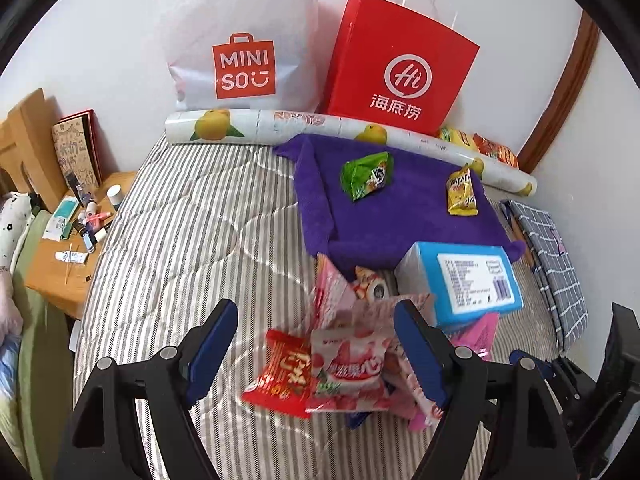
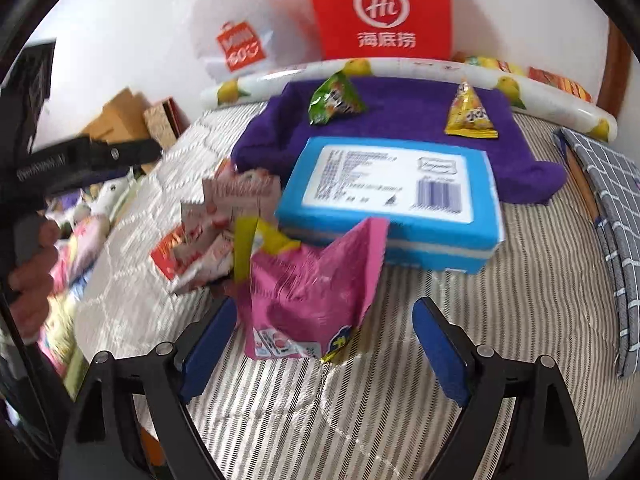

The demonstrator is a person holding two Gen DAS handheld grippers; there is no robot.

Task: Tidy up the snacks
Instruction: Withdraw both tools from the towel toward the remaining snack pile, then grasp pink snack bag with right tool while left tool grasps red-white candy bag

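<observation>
The left tool (image 1: 316, 354) stands wide, its blue ribbed pads either side of a heap of crinkled foil snack packs: a glossy red pack (image 1: 278, 376) at 7 o'clock and a pale strawberry pack (image 1: 348, 368) between the pads, neither gripped. The right tool (image 2: 324, 344) is also wide and holds nothing; a creased pink bag (image 2: 308, 280) stands just beyond its pads at 12 o'clock. Behind the bag lies a flat blue box (image 2: 384, 200) with a white label. At 12 o'clock a fuzzy purple towel (image 1: 384, 216) carries a green pack (image 1: 366, 174) and a yellow pack (image 1: 462, 196), well apart. All lie on the striped quilted bed (image 1: 180, 240). A fruit-print roll (image 1: 280, 124), a white plastic bag (image 1: 240, 40) and a red paper bag (image 1: 400, 68) line the wall.
</observation>
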